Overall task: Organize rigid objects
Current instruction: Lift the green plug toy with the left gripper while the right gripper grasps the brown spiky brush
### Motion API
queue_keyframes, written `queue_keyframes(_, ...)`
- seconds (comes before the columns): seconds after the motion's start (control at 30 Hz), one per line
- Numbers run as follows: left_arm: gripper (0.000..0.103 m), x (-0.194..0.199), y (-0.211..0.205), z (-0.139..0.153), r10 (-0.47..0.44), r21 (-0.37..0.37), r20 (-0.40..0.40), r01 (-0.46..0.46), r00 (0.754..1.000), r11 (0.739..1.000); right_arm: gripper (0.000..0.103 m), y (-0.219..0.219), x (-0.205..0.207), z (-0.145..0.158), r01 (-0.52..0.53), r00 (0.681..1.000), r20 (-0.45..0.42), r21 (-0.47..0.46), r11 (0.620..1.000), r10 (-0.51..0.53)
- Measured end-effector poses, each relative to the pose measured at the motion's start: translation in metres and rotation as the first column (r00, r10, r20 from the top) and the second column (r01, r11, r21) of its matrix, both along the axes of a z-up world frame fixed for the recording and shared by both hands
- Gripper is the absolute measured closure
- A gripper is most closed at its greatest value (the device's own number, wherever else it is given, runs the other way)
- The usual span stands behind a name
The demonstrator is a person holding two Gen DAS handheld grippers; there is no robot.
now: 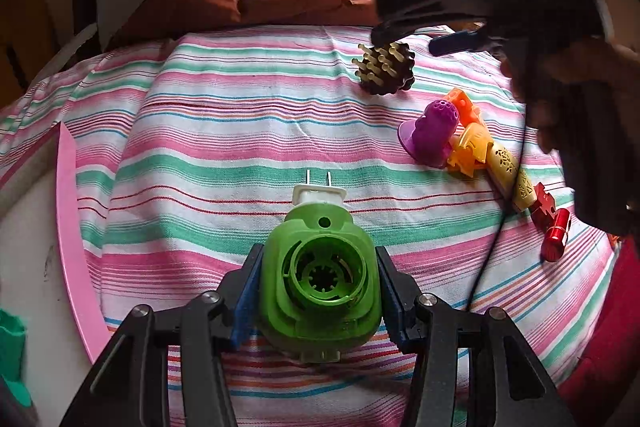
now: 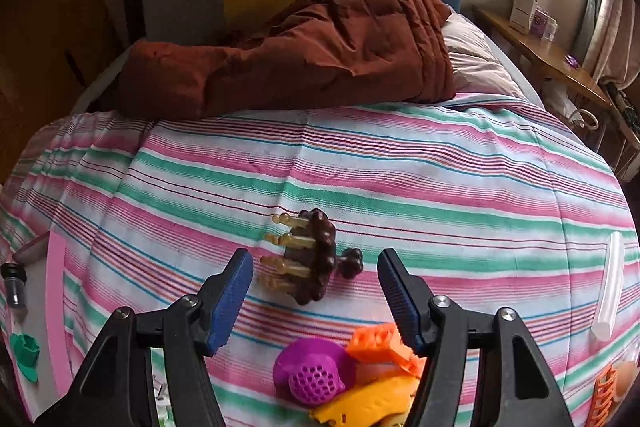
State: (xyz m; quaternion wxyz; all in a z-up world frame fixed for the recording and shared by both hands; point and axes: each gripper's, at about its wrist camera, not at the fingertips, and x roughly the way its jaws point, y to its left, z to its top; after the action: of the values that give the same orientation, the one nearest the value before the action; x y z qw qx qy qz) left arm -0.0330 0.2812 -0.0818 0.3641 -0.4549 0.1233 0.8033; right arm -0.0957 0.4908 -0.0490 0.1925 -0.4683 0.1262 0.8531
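1. Your left gripper [image 1: 320, 291] clamps a green plug-in unit [image 1: 320, 279], blue pads pressed to both its sides, the white two-pin plug pointing away from you, above the striped sheet [image 1: 224, 147].
2. Your right gripper [image 2: 316, 291] hangs with jaws apart and nothing between the pads; in the left view it shows as a dark blur at upper right, above the brush.
3. A brown brush [image 2: 312, 259] with pale bristles lies on its side on the sheet, just beyond the right fingertips [image 2: 236, 267].
4. Nearer you sits a loose heap: a purple cap [image 2: 312, 375], an orange piece [image 2: 380, 345] and a yellow piece [image 2: 368, 403], touching one another.
5. In the left view, a red cylinder [image 1: 556, 235] lies at the end of that heap, to the right.
6. A clear tube [image 2: 610, 287] rests well apart at the sheet's right edge.
7. A pink-rimmed tray [image 1: 72, 227] sits at the left, with a teal item [image 2: 26, 355] on it.
8. A rust quilt [image 2: 312, 43] is bunched at the head of the bed.
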Motion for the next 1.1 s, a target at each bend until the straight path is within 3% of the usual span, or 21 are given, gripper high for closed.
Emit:
queue_keyframes(0.1,0.051,-0.002,0.000,-0.001,0.003,0.008,0.004,-0.003,1.000,1.000,0.037,0.001,-0.021,-0.021,-0.017,0.998,0.065,0.002,1.000,0.017)
queue_keyframes(0.13,0.051,-0.001,0.000,-0.001,0.004,0.009,0.002,-0.004,1.000,1.000,0.048,0.000,-0.027,-0.029,-0.030,0.995,0.092,-0.003,1.000,0.030)
queue_keyframes(0.17,0.051,-0.001,0.000,-0.001,0.004,0.011,0.000,-0.004,1.000,1.000,0.051,-0.002,-0.030,-0.035,-0.044,0.993,0.105,0.001,0.999,0.044)
queue_keyframes(0.2,0.051,-0.002,0.000,-0.001,0.004,0.012,0.000,-0.004,1.000,1.000,0.060,-0.007,-0.030,-0.034,-0.056,0.995,0.086,0.045,0.997,0.052)
queue_keyframes(0.23,0.051,-0.002,0.000,-0.001,0.003,0.014,0.000,-0.003,1.000,1.000,0.059,-0.012,-0.028,-0.033,-0.069,0.995,0.081,0.072,0.995,0.063)
queue_keyframes(0.3,0.051,-0.003,-0.001,-0.001,0.005,0.025,0.004,-0.005,1.000,1.000,0.059,-0.021,-0.024,-0.034,-0.099,0.992,0.081,0.041,0.994,0.096)
queue_keyframes(0.5,0.051,-0.005,-0.012,0.007,0.019,0.048,0.045,-0.021,0.999,0.999,0.059,-0.062,0.008,-0.035,-0.192,0.979,0.087,0.120,0.974,0.182)
queue_keyframes(0.73,0.051,0.011,-0.041,0.029,0.014,0.056,-0.017,-0.013,1.000,0.998,0.059,-0.088,0.030,-0.029,-0.218,0.976,0.054,0.189,0.958,0.211)
queue_keyframes(1.1,0.051,0.026,-0.116,0.064,0.157,0.087,-0.056,-0.152,0.986,0.985,0.059,-0.138,0.048,-0.005,-0.291,0.949,-0.028,0.295,0.910,0.313)
